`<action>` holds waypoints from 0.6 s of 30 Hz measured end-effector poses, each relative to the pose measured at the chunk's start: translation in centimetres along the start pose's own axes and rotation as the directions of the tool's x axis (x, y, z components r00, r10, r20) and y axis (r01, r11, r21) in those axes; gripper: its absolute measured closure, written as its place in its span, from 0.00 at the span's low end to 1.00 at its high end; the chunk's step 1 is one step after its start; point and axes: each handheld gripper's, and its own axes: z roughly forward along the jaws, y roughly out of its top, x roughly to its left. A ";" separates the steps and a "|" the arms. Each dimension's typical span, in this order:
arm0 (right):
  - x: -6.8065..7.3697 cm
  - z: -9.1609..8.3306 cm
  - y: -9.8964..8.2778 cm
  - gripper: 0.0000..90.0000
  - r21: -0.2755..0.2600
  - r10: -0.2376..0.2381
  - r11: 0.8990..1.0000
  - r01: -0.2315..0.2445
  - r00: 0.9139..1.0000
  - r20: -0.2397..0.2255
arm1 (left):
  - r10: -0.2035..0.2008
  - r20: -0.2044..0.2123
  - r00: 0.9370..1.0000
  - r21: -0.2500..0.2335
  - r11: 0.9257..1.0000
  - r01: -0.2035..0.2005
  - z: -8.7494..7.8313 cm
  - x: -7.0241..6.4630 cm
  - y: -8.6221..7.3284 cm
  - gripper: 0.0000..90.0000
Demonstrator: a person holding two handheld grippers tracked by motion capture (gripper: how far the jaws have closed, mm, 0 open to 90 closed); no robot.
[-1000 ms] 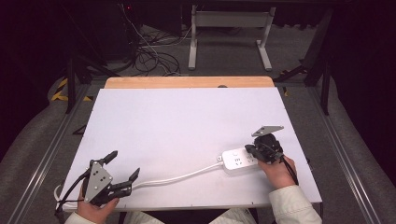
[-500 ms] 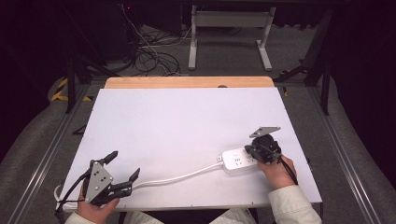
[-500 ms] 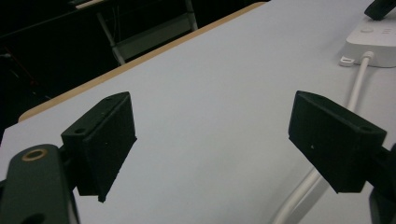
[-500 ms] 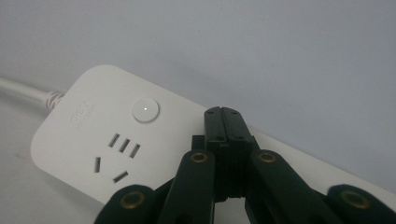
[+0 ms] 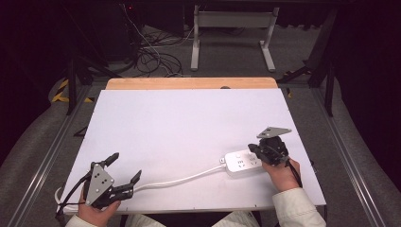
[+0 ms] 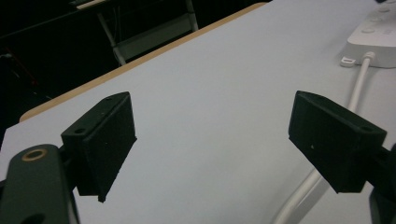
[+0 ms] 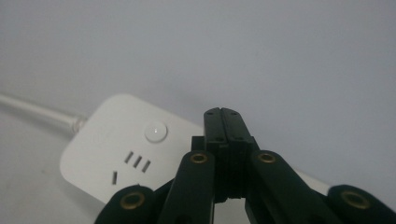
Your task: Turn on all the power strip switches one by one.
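While your right gripper (image 7: 224, 114) hovers with its jaws pressed together, empty, over the flat white plastic power strip (image 5: 242, 162) near the table's right front edge, aim the closed tips squarely at its round white button (image 7: 155, 131) and press straight down. Your left gripper (image 5: 122, 171) rests with jaws wide apart at the front left corner; keep it off the white cord (image 5: 182, 179) between.

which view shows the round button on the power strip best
The right gripper view: the round button sits close and sharp on the power strip, just left of the shut right gripper. The high view shows the strip small; the left gripper view catches its end.
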 end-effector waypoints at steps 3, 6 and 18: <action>0.0 -1.4 0.5 1.00 -0.071 -0.004 0.997 0.005 1.000 0.012 | -0.004 0.003 1.000 0.004 1.000 0.004 0.0 0.0 0.0 0.17; 0.2 -1.8 0.5 1.00 -0.086 -0.017 0.996 0.019 1.000 0.017 | 0.007 -0.004 1.000 0.000 1.000 -0.007 0.0 0.0 0.0 0.17; 0.0 -2.3 0.5 1.00 -0.108 -0.015 0.994 0.016 1.000 0.018 | 0.006 -0.002 1.000 0.000 1.000 -0.006 0.0 0.0 0.0 0.17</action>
